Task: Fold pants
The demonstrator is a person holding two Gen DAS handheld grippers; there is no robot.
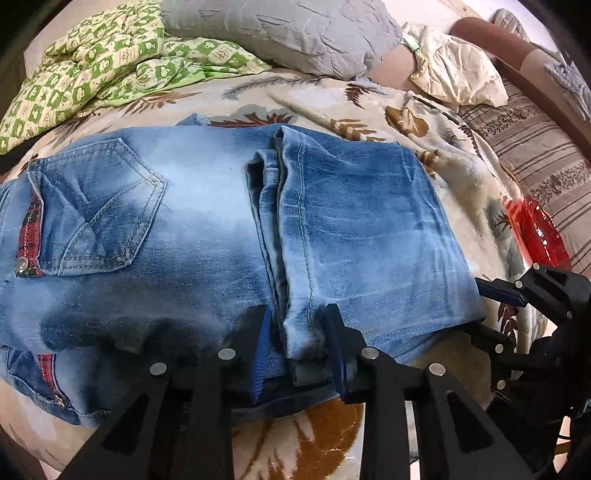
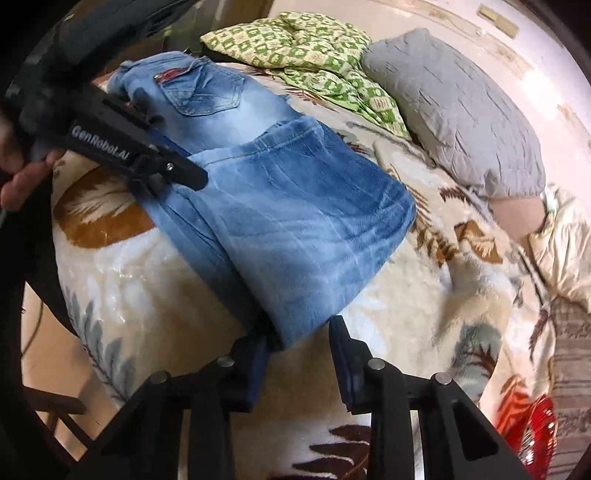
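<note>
Lying across the bed's leaf-print blanket [image 1: 369, 110], the jeans [image 1: 184, 229] are faded light-blue denim w/ a back pocket [image 1: 99, 206] up and red plaid trim at the waistband; leg section is folded over the seat. Left gripper [image 1: 297, 347] sits at the near edge, jaws apart w/ a fold of denim between them. Right gripper [image 2: 299, 354] is open too, at the folded end's corner. Green checked quilt [image 1: 92, 62], grey pillow [image 2: 454, 107] and a red dish [image 1: 539, 232] lie around.

A leaf-print blanket [image 1: 332, 107] covers the bed beside a grey pillow [image 1: 280, 33].
</note>
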